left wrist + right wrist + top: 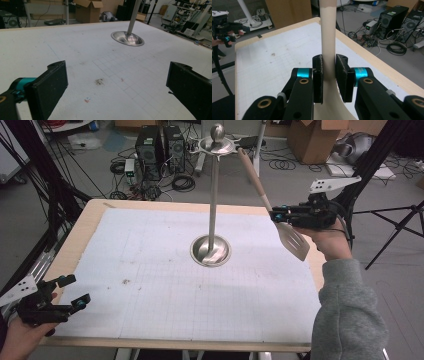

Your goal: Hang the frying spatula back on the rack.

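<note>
Above worktop (150, 245), right hand-held gripper (276, 214) clamps spatula (292, 240), handle near stand (214, 195) top; hanging pending. Left hand-held gripper (75, 292) wide, idle.

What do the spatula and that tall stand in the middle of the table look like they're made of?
The spatula looks like matte beige plastic or silicone, possibly wood: uniform pale colour, no shine, slotted blade. The stand looks like polished metal, probably stainless steel: its dished base and pole show mirror-like reflections.
</note>
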Demonstrator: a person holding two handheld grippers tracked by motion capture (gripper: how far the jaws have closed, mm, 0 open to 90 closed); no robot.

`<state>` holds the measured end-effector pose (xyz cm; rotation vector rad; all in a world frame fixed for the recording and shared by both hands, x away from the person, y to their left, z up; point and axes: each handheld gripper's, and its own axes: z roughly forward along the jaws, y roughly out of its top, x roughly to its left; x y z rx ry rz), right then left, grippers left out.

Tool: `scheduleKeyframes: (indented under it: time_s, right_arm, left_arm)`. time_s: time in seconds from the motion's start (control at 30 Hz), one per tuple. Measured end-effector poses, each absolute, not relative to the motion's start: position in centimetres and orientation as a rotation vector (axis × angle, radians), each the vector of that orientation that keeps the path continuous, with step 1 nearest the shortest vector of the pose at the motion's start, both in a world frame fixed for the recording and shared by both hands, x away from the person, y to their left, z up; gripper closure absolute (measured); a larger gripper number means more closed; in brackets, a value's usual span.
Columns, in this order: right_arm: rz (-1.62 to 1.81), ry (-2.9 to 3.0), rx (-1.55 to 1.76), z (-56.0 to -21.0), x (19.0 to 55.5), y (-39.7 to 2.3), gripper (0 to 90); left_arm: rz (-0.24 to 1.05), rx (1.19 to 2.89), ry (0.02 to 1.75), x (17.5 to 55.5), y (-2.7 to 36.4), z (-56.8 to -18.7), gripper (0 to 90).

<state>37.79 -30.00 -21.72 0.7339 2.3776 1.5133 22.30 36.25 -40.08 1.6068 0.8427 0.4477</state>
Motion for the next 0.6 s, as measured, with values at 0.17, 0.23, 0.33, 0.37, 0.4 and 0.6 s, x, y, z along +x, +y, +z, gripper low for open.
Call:
scheduleKeyframes:
  time_s: [0.17,0.23,0.33,0.37,0.4,0.6]
  right_arm:
    - [1.513,2.381,0.731,-22.2,38.1,-29.5,77.2]
    - [1.509,2.387,0.733,-22.3,38.2,-29.3,77.2]
    - [1.509,2.384,0.731,-22.4,38.3,-29.0,77.3]
    - [1.511,2.383,0.731,-22.5,38.4,-28.9,77.2]
    - [1.507,2.378,0.728,-22.5,38.4,-28.8,77.2]
    - [1.499,2.388,0.733,-22.9,38.7,-28.1,77.3]
  left_arm:
    - [0.446,1.607,0.845,22.3,36.2,-40.1,4.1]
    - [0.446,1.606,0.845,22.3,36.2,-40.1,4.1]
    - [0.446,1.608,0.845,22.3,36.3,-40.1,4.1]
    - [0.446,1.607,0.844,22.3,36.3,-40.1,4.1]
    - [0.447,1.608,0.844,22.3,36.3,-40.1,4.1]
    - [0.447,1.604,0.845,22.3,36.3,-40.1,4.1]
